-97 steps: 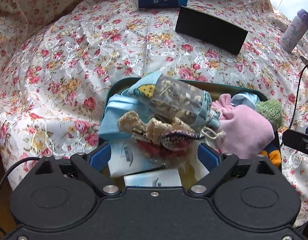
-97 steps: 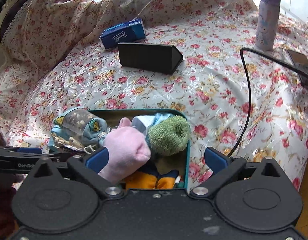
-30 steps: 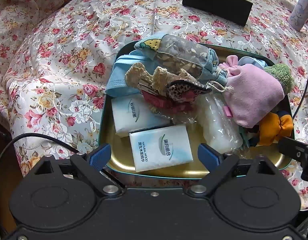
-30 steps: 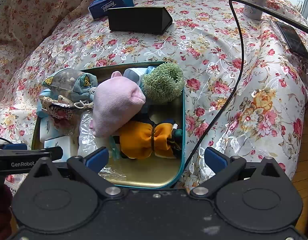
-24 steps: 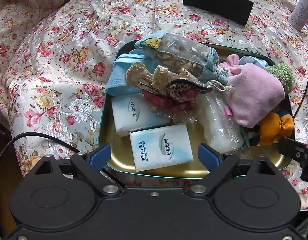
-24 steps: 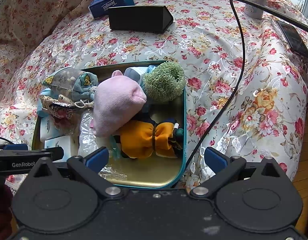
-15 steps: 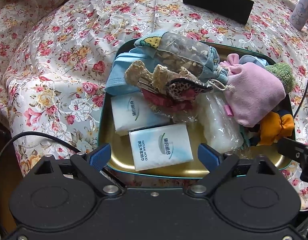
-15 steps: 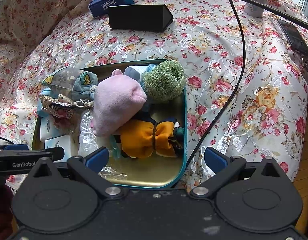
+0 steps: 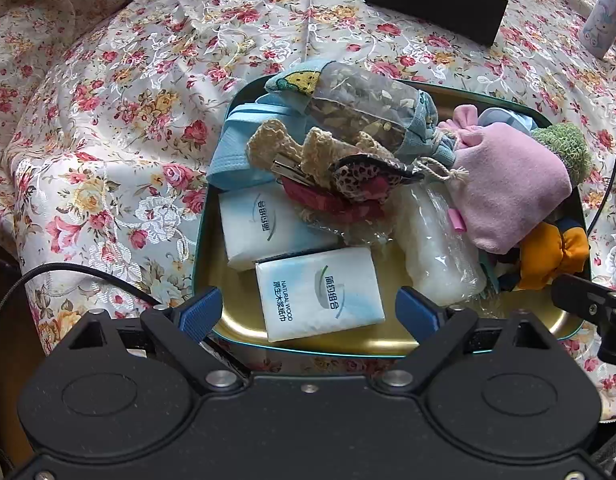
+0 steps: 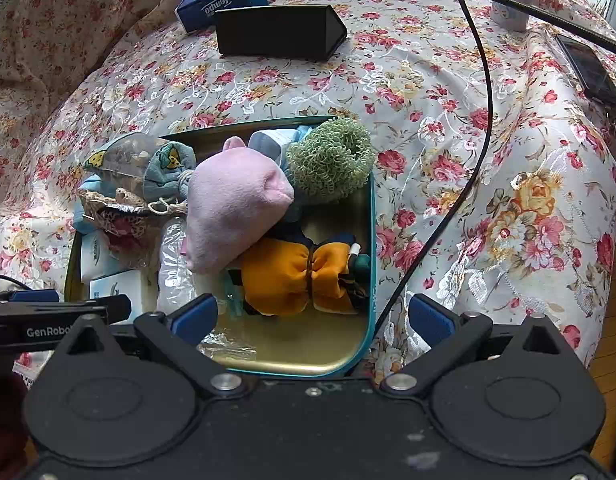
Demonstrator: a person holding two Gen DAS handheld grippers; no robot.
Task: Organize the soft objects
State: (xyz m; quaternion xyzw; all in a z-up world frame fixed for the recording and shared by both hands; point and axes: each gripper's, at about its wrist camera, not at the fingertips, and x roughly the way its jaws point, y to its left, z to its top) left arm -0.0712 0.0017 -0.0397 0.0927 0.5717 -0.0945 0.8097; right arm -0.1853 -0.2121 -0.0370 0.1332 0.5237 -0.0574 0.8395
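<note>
A teal-rimmed gold tray point(image 9: 243, 312) point(image 10: 308, 340) on the floral cloth holds soft things: two white tissue packs point(image 9: 320, 292), a clear plastic packet point(image 9: 436, 248), a pink pouch point(image 9: 508, 184) point(image 10: 231, 204), a green scrubby point(image 10: 328, 160), an orange cloth bow point(image 10: 291, 276), a blue drawstring bag point(image 9: 360, 108) and crochet pieces point(image 9: 308, 152). My left gripper point(image 9: 310, 310) is open and empty at the tray's near edge. My right gripper point(image 10: 312, 316) is open and empty over the tray's near right corner.
A black box point(image 10: 279, 32) and a blue tissue pack point(image 10: 223, 0) lie at the back. A bottle point(image 9: 606, 20) stands at the far right. A black cable point(image 10: 476, 140) crosses the cloth, and a phone point(image 10: 592, 72) lies near the right edge.
Both grippers pulled back and up from the tray over three seconds, exposing its near half. In the last second almost nothing has moved.
</note>
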